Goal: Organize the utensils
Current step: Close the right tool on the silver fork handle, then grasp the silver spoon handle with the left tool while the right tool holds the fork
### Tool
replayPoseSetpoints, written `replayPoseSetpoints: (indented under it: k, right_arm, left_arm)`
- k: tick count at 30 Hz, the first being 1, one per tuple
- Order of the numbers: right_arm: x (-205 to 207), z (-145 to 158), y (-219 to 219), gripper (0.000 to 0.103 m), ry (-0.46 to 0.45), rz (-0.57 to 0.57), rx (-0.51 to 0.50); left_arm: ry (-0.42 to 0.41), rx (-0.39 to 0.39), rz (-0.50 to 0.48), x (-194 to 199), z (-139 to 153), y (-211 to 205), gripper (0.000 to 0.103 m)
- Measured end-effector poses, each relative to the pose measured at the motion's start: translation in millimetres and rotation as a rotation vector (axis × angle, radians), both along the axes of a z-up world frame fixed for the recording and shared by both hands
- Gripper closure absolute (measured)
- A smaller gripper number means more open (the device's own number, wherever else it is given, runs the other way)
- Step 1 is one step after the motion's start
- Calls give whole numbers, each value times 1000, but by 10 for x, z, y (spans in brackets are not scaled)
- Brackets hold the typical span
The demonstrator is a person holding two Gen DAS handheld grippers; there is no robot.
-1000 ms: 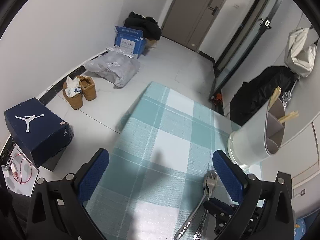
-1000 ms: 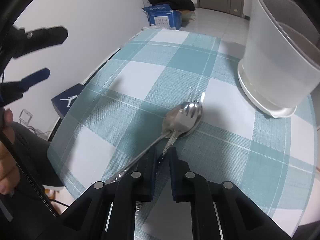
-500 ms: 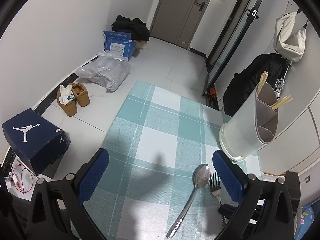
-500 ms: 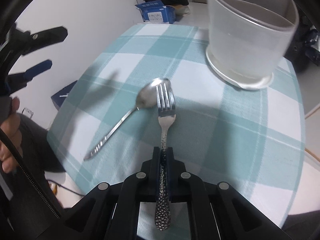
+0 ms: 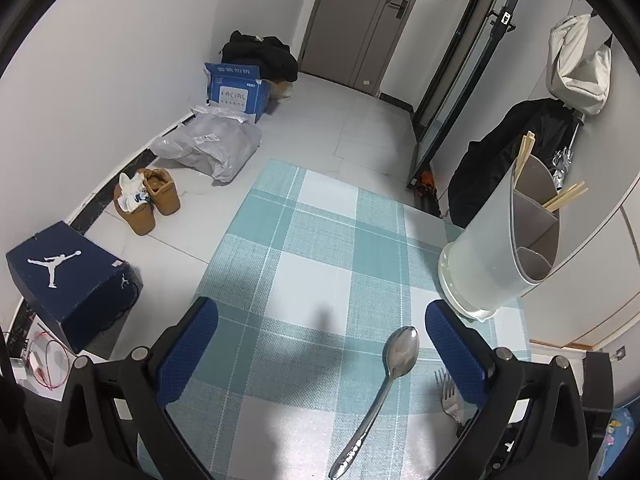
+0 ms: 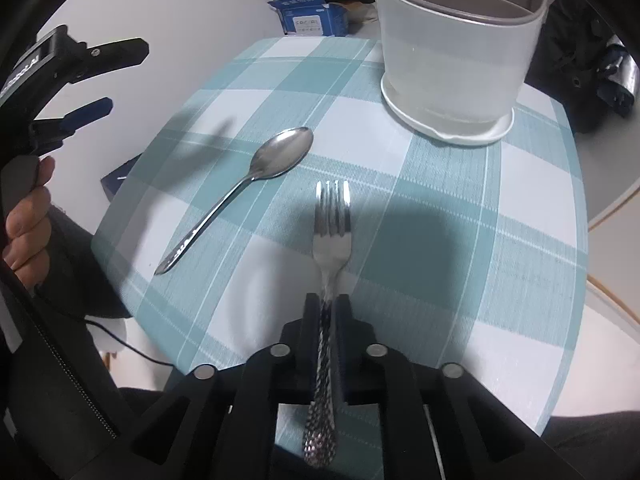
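Note:
A steel spoon [image 5: 402, 350] [image 6: 284, 152] lies on the teal checked tablecloth [image 6: 440, 200], bowl towards the holder. To its right lies a fork [image 6: 332, 236] [image 5: 450, 396], tines pointing away. My right gripper [image 6: 328, 304] has its jaws opening; the fork's neck sits between the pads with a thin gap on each side. My left gripper [image 5: 320, 306] [image 6: 92, 80] hovers open over the cloth's left part with nothing between its blue pads [image 5: 188, 352]. The white divided utensil holder [image 5: 492, 264] [image 6: 456, 68] stands upright at the far right, with chopsticks [image 5: 564, 196] in it.
The table's left edge drops to the floor, where a dark shoe box [image 5: 68, 276], brown shoes [image 5: 148, 204], a grey bag [image 5: 212, 146] and a blue carton [image 5: 236, 92] lie. A hand [image 6: 28, 216] holds the left gripper's handle.
The fork, first lying across the spoon's bowl, was pulled clear to the spoon's right and nearer the front edge. The right pads, shut tight half a second ago, have parted slightly.

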State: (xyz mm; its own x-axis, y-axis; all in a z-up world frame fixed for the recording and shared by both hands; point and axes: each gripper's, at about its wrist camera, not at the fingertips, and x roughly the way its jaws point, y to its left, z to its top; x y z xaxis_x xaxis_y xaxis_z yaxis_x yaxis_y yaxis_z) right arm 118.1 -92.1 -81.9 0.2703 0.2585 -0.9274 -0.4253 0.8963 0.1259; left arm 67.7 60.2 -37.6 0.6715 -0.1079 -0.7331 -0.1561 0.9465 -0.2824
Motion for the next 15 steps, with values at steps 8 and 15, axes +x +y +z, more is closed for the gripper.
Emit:
replayPoseSetpoints:
  k: [8, 15]
  right_arm:
    - [177, -45, 166, 77, -43, 6, -14]
    - [256, -60, 296, 74, -94, 1, -15]
  left_arm:
    - [14, 12, 1, 11, -36, -8, 1]
    - [34, 8, 7, 57, -69, -3, 1]
